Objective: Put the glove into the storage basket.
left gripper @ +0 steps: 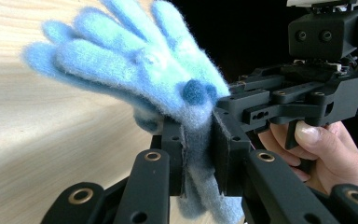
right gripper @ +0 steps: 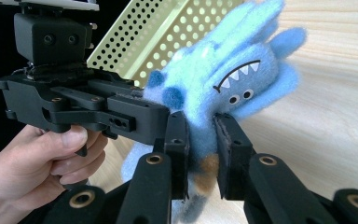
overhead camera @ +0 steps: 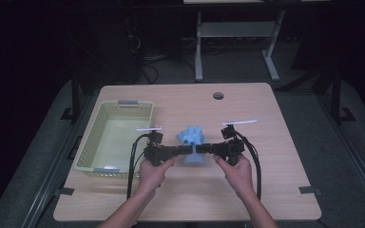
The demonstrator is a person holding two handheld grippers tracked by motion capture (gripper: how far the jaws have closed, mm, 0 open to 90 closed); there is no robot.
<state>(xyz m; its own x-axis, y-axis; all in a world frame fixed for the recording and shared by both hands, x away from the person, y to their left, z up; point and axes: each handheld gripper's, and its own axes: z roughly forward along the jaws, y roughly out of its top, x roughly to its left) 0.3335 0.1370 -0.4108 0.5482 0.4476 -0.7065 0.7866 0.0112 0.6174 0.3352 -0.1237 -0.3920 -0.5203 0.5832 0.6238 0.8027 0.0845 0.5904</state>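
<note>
Fuzzy light-blue plush monster toy with spiky arms, white zigzag teeth and small dark-blue ears (overhead camera: 191, 142), held up just above the pale wooden tabletop (overhead camera: 266, 190), near its middle and just right of the pale yellow perforated plastic basket (overhead camera: 89, 156). Pinched from both sides at once: left gripper (left gripper: 199, 156) closed on the toy's lower body, both pads pressed into the fur with blue fabric squeezed between them; right gripper (right gripper: 200, 154) likewise clamped on the lower part, an orange-brown patch visible between its jaws. Grippers pointing toward each other, tips meeting at the toy, right of the basket's near right corner. Left hand (overhead camera: 153, 172) and right hand (overhead camera: 237, 172) wrapped around the black handles, a finger on each trigger. Toy's face tilted in the right gripper view, teeth and two small eyes turned toward the wood. Basket empty inside, grey tabs on its far and near rims.
</note>
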